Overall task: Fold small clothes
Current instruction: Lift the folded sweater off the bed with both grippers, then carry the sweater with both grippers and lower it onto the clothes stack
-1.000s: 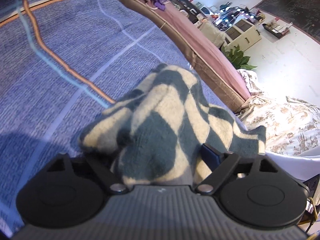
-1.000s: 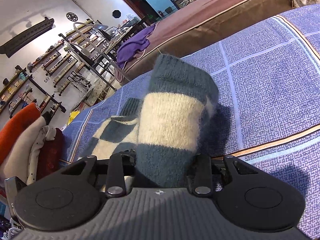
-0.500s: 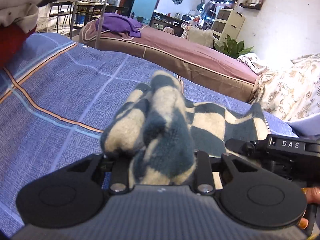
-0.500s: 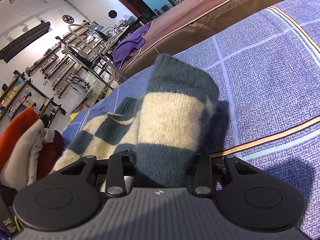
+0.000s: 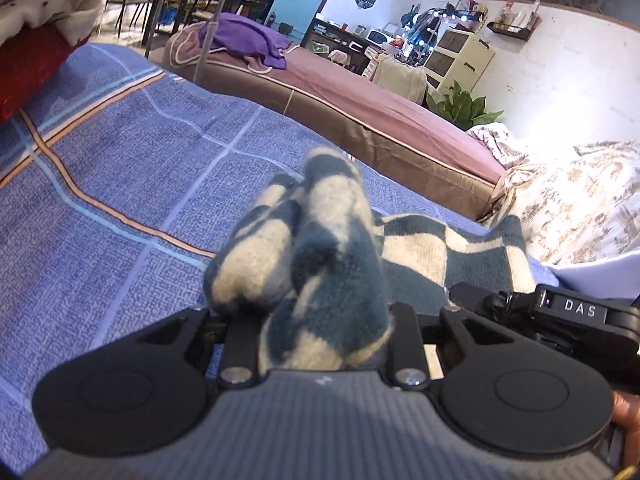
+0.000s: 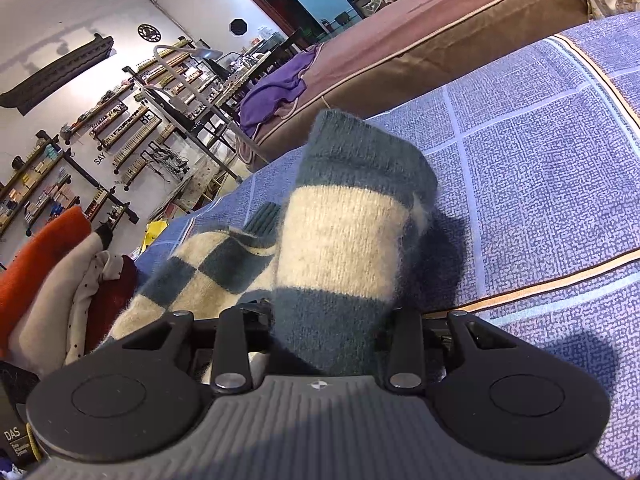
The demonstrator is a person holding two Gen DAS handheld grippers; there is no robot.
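A small teal and cream checked knit garment (image 5: 420, 256) hangs stretched between my two grippers over a blue patterned bedspread (image 5: 120, 168). My left gripper (image 5: 320, 320) is shut on one bunched end of it. My right gripper (image 6: 320, 320) is shut on the other end (image 6: 348, 240), which stands up over the jaws. The right gripper's body (image 5: 560, 316) shows at the right of the left wrist view. The fingertips of both are hidden by the knit.
A pile of folded clothes in red, white and orange (image 6: 60, 272) lies at the left on the bedspread (image 6: 540, 168). A brown mattress (image 5: 360, 108) with a purple cloth (image 5: 248, 40) lies beyond. A floral quilt (image 5: 580, 200) is at the right.
My left gripper has swung up and round with its end of the garment, so the right gripper came into its view. The right gripper has barely moved.
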